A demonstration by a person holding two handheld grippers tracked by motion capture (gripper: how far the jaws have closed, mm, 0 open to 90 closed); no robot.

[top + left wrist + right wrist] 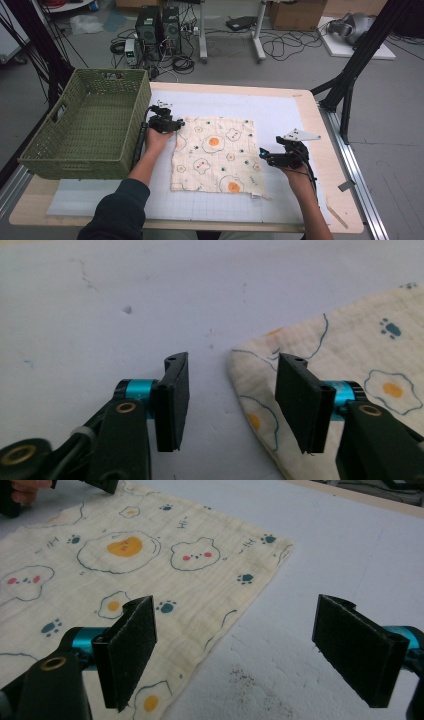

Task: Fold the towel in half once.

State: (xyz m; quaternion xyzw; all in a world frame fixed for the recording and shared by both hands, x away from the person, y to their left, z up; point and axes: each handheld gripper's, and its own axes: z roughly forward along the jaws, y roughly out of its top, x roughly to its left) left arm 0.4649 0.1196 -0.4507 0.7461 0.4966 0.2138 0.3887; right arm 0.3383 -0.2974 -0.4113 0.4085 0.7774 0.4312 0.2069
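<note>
A cream cloth (pixel 215 152) printed with fried eggs and paw marks lies flat on the white mat (pixel 280 110). My left gripper (pixel 176 125) sits at the cloth's far left corner. In the left gripper view its jaws (pixel 230 395) stand apart low over the mat, with the cloth's corner (pixel 250 365) between them and no pad pressing on it. My right gripper (pixel 261 154) is at the cloth's right edge. Its jaws (pixel 235 655) are wide open, one pad over the cloth (pixel 125 565), the other over bare mat.
A green woven basket (pixel 85 125) stands at the table's left, close beside my left hand. Bare mat (pixel 350 545) lies right of the cloth. The wooden table edge (pixel 330 150) runs along the right. Cables and computer boxes sit on the floor beyond.
</note>
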